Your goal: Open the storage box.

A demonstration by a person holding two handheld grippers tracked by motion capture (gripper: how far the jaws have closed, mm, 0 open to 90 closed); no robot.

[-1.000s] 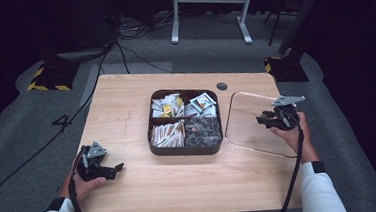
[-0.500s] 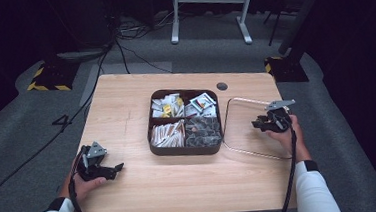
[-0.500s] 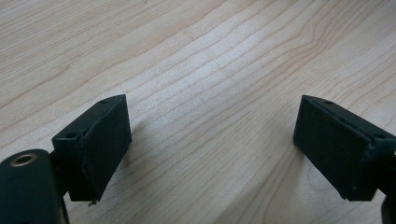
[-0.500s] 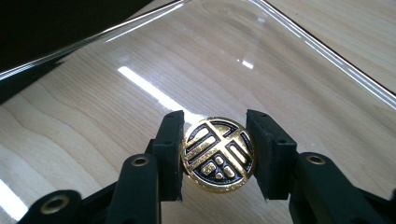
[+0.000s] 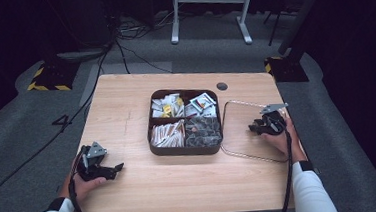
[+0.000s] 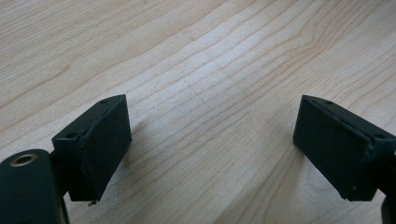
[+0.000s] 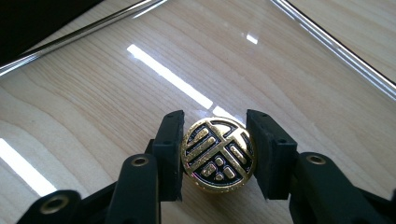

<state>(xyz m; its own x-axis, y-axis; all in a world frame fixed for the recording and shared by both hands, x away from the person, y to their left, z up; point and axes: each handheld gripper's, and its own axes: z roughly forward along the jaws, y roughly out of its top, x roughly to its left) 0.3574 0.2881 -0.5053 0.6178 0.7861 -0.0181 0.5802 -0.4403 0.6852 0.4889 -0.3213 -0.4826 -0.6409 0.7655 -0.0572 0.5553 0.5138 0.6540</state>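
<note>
My right gripper [image 7: 214, 156] is squeezed shut on the round gold and black knob [image 7: 218, 155] of the clear lid [image 7: 116, 79]. In the right gripper view the knob sits low in the middle of the frame, pinched on both sides by my jaws. A second ago the lid lay further to the right of the picture and flatter on the table [image 5: 126, 110]. Now my right gripper [image 5: 263, 126] has pulled it toward the middle of the high view, so its left edge sits just beside the dark box [image 5: 186, 148] with four parts full of packets and little things. I think I am bringing the lid over to cover the box, and the job is only partly done because the box is still open on top

My left gripper [image 6: 212, 149] is wide open and holds nothing, with bare wood between its jaws. It rests at the lower left of the high view [image 5: 100, 167], well apart from the box
</note>
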